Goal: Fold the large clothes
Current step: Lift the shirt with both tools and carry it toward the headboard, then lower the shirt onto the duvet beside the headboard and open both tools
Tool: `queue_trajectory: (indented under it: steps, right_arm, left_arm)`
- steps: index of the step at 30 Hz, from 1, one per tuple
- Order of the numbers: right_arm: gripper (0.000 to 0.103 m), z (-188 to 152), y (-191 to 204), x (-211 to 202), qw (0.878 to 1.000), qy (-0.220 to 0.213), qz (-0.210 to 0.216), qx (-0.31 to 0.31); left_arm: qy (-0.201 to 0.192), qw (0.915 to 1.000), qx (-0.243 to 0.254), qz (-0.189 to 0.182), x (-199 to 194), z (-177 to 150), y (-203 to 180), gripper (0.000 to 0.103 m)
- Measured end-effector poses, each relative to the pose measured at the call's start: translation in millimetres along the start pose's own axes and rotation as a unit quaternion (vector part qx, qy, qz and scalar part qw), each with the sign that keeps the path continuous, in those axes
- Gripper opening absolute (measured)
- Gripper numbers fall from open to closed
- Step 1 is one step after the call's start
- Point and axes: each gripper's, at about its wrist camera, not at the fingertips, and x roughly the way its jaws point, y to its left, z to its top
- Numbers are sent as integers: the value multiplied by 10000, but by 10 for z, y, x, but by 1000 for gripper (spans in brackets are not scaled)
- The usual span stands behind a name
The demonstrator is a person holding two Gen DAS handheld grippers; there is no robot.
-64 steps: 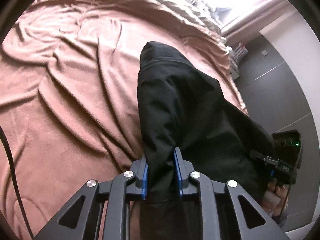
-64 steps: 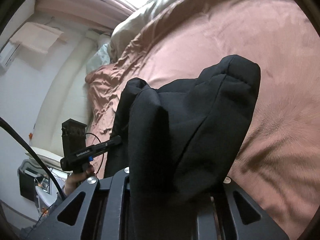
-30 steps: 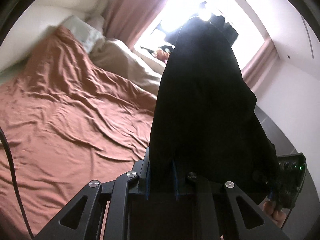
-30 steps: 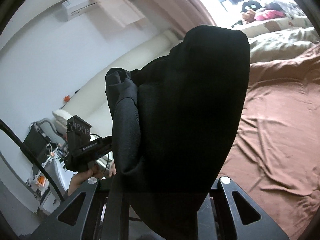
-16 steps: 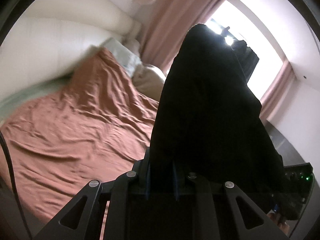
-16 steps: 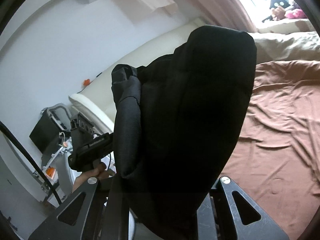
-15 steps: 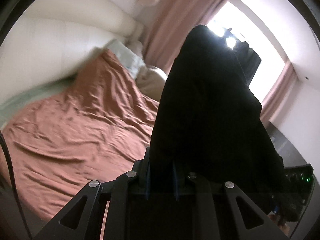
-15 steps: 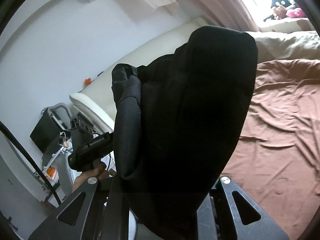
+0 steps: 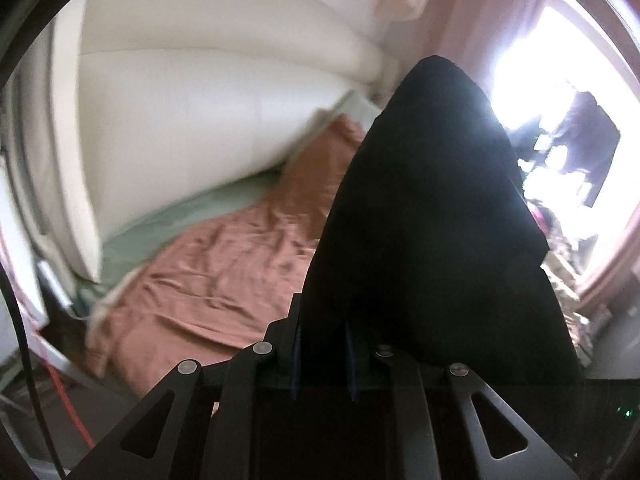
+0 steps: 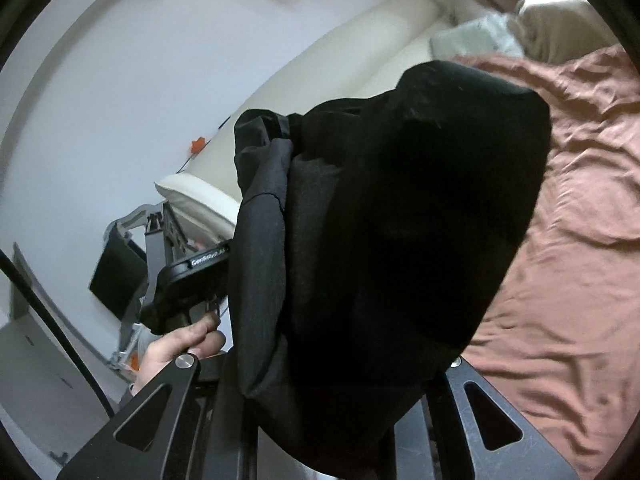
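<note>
The bed (image 9: 224,280), with its rumpled brown sheet, fills the lower middle of the left view; aim for its open stretch. The black garment (image 9: 424,240) hangs centre frame, clear of the sheet, so keep it taut between both hands. The left gripper (image 9: 322,354) pinches cloth narrowly; the right gripper (image 10: 332,432) is buried in fabric, apparently clamped on it too.

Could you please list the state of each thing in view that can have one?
black garment: lifted off the bed, draped over both grippers.
left gripper: shut on the garment.
right gripper: fingertips hidden under the fabric.
brown bedsheet: spread out, wrinkled.
curtain: drawn aside.
</note>
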Motion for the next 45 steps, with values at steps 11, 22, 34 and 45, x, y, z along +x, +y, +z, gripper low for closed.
queue_trajectory:
  steps: [11, 22, 34, 45]
  right_arm:
    - [13, 69, -431, 1434, 9906, 624, 910, 815]
    - [13, 126, -1643, 2232, 9872, 627, 786, 1240]
    - [23, 299, -2026, 2716, 9895, 838, -441, 1096]
    - [99, 210, -2411, 2518, 9710, 488, -609, 2259]
  left_arm:
    - [188, 9903, -31, 1379, 166, 398, 613, 17]
    - [871, 9827, 237, 1615, 1512, 334, 1033, 17]
    - [1114, 9786, 536, 1643, 2330, 337, 1125, 28]
    - [1178, 9781, -227, 1701, 2454, -238, 1454, 64]
